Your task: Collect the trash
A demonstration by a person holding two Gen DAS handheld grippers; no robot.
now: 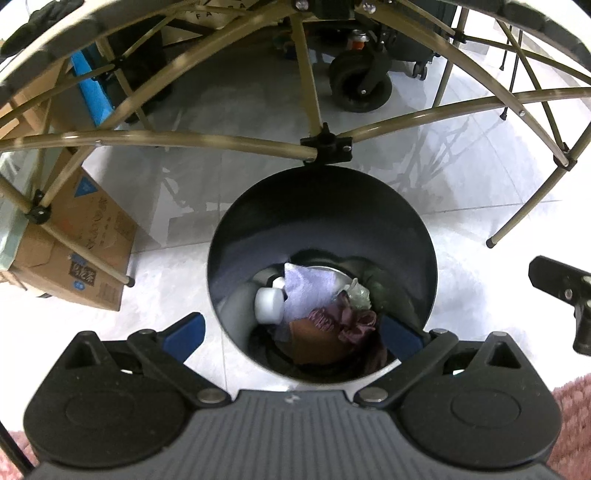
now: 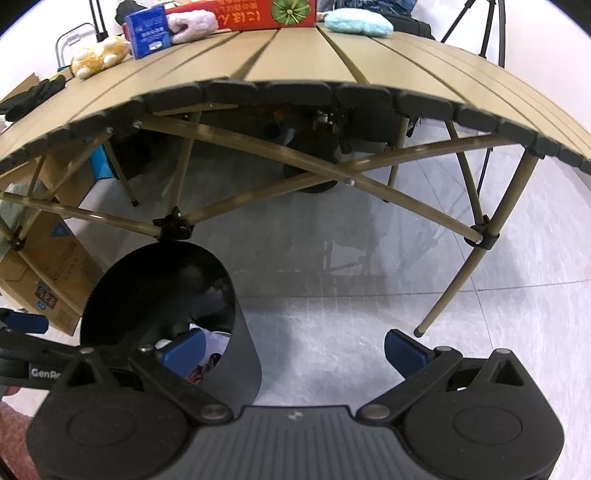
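Note:
A round dark trash bin (image 1: 321, 206) stands on the floor under the front edge of a folding table. It holds a white cup (image 1: 269, 305), a pale purple wipe (image 1: 310, 291), crumpled maroon wrapper (image 1: 347, 319) and brown paper (image 1: 314, 341). My left gripper (image 1: 291, 332) is open and empty, directly above the bin's mouth. My right gripper (image 2: 293, 350) is open and empty, just right of the bin (image 2: 162, 291), over bare floor. The right gripper's side shows at the left wrist view's right edge (image 1: 565, 295).
The tan slatted table (image 2: 295, 55) carries a red box (image 2: 258, 13), a blue box (image 2: 149, 31), a yellow plush (image 2: 98, 55) and a teal pad (image 2: 356, 22). Cardboard boxes (image 1: 74, 251) sit left on the floor. Table legs (image 2: 454, 284) and a wheeled cart (image 1: 360, 85) stand behind.

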